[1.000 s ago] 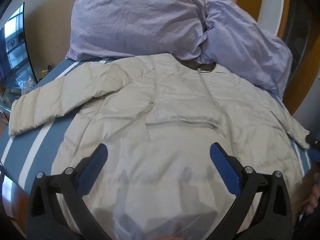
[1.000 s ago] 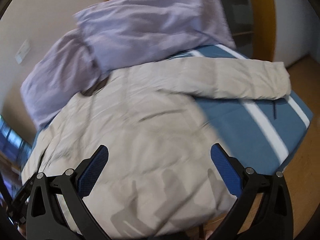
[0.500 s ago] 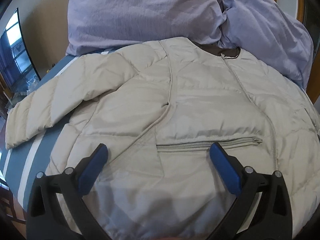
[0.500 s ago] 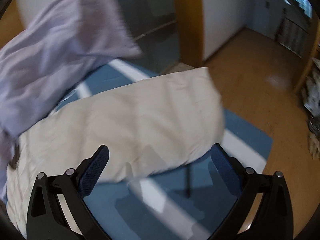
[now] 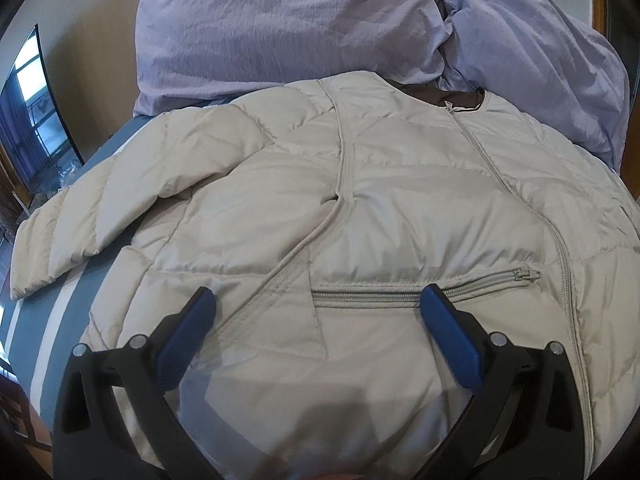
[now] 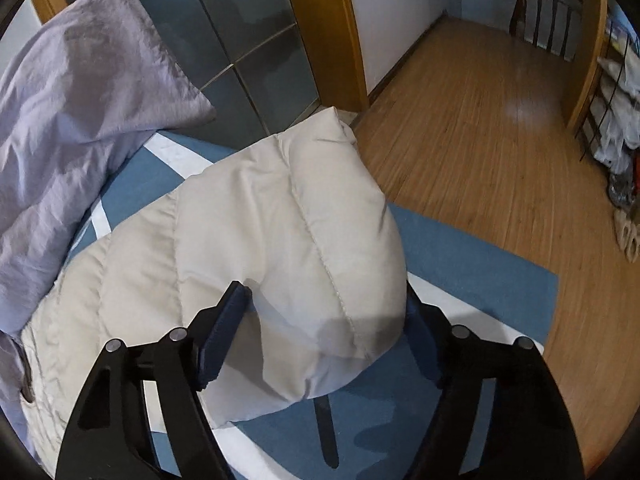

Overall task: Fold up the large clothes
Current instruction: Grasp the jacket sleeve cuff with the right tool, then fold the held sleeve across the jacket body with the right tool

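Right wrist view showed the right gripper [image 6: 326, 330] closing, the beige quilted puffer jacket [image 5: 360, 208] sleeve cuff between its jaws; pad contact was hard to make out. A second earlier it gaped above the jacket's body. The left gripper [image 5: 316, 312] hovered open over the jacket's zipped pocket, the hem hidden beneath it, on the blue white-striped bed [image 6: 460, 248].

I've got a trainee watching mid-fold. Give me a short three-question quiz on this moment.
1. True or false: the jacket is zipped shut.
2. What sits between the right tongs? A) pillow B) sleeve C) bedsheet corner
3. Fill in: the left tongs hover open over the jacket's ____ zipper.

Key: 1 true. 2 B; the tongs are closing around the sleeve end, pads not yet clearly pressing. 3 pocket.
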